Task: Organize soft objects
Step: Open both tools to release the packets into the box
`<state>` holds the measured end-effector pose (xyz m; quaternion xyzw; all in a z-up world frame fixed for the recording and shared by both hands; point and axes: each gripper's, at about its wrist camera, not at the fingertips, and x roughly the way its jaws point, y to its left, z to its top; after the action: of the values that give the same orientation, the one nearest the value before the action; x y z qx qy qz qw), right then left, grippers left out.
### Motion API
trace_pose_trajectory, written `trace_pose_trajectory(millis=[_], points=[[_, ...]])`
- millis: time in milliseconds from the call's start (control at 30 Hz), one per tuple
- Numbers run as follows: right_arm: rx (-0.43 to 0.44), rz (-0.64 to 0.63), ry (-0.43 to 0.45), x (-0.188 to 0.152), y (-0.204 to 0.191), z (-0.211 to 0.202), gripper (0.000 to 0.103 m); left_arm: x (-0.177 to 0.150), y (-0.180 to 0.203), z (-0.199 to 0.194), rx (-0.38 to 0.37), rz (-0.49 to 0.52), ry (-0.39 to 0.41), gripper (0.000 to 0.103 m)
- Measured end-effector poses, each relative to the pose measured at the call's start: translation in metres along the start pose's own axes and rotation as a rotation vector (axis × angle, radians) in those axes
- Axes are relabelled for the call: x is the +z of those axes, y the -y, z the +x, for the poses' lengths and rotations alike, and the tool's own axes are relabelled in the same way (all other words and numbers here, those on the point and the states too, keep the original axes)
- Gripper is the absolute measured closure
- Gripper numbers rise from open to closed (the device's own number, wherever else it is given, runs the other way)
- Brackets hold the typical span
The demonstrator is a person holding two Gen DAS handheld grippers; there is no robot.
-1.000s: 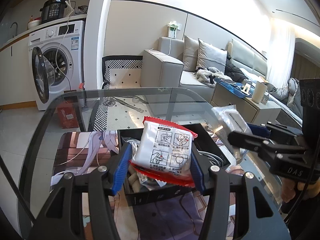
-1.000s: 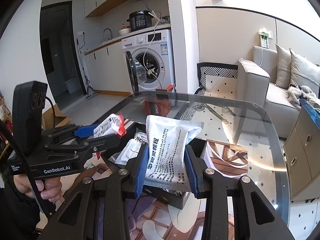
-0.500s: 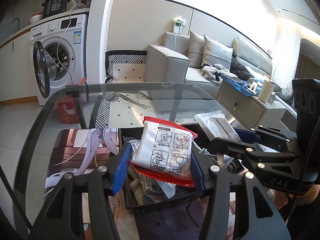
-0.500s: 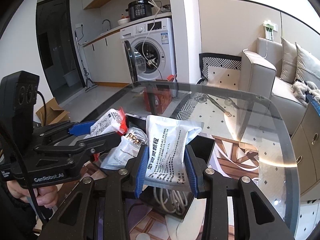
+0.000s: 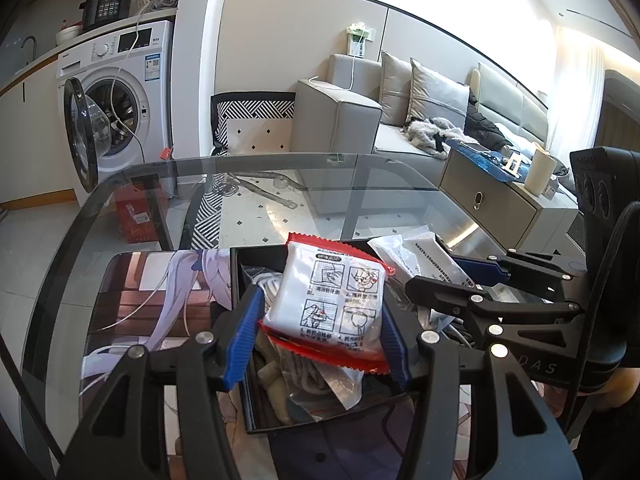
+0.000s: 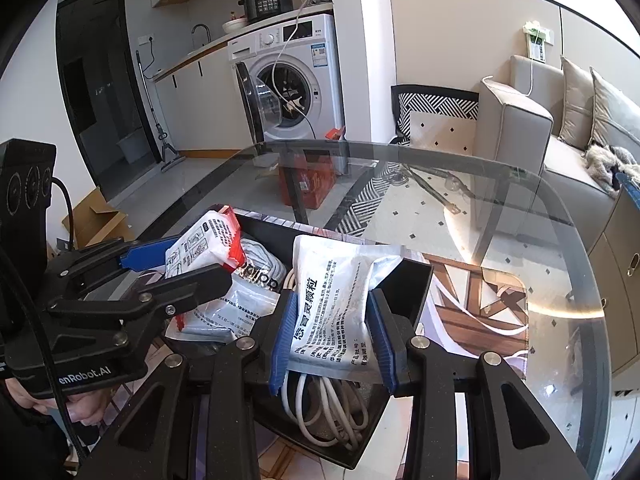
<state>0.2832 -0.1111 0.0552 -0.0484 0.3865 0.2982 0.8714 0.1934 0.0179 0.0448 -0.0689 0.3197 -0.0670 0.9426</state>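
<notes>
Left hand-held gripper [image 5: 324, 328] clamps red-edged packet [image 5: 328, 304], right hand-held gripper [image 6: 334, 344] clamps white sachet [image 6: 340, 300], over cluttered black box [image 6: 408, 284]

Both wrist views look closely down into one black bin [image 5: 256, 400].

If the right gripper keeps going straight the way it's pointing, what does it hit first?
Probably the coiled white cable lying in the black box. The right gripper, shut on a white packet, points down into that box, though depth is hard to judge.
</notes>
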Motion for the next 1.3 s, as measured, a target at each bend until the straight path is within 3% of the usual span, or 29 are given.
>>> trace_pose_trajectory(millis=[233, 333, 500, 700, 767, 833, 900, 967, 1100, 1167, 1300], points=[[-0.013, -0.001, -0.022, 0.0, 0.001, 0.007, 0.062, -0.001, 0.002, 0.005, 0.005, 0.009, -0.007, 0.048], [-0.022, -0.015, -0.019, 0.001, -0.002, 0.007, 0.051, -0.002, 0.002, 0.007, 0.007, 0.015, -0.011, 0.048], [-0.054, -0.055, 0.021, -0.002, -0.005, -0.01, 0.049, -0.001, 0.003, 0.008, 0.009, 0.019, -0.013, 0.048], [-0.078, -0.051, 0.058, -0.007, 0.0, -0.033, 0.04, -0.002, 0.009, 0.012, 0.01, 0.042, -0.021, 0.047], [-0.089, -0.053, 0.071, -0.009, 0.0, -0.04, 0.028, -0.003, 0.012, 0.013, 0.017, 0.052, -0.027, 0.046], [-0.102, -0.058, 0.07, -0.011, 0.001, -0.044, 0.024, -0.003, 0.014, 0.013, 0.022, 0.061, -0.031, 0.044], [-0.103, -0.057, 0.066, -0.014, 0.002, -0.046, 0.021, -0.003, 0.015, 0.011, 0.02, 0.067, -0.036, 0.042], [-0.102, -0.052, 0.065, -0.018, 0.002, -0.048, 0.016, -0.004, 0.014, 0.009, 0.02, 0.069, -0.034, 0.03], [-0.098, -0.031, 0.092, -0.025, 0.004, -0.056, 0.003, -0.007, 0.01, -0.005, 0.011, 0.065, -0.014, 0.017], [-0.088, -0.025, 0.121, -0.028, 0.003, -0.061, 0.001, -0.009, 0.006, -0.013, 0.013, 0.058, 0.0, 0.002], [-0.078, -0.028, 0.16, -0.034, -0.001, -0.072, 0.001, -0.014, 0.002, -0.032, 0.023, 0.063, 0.048, 0.0]])
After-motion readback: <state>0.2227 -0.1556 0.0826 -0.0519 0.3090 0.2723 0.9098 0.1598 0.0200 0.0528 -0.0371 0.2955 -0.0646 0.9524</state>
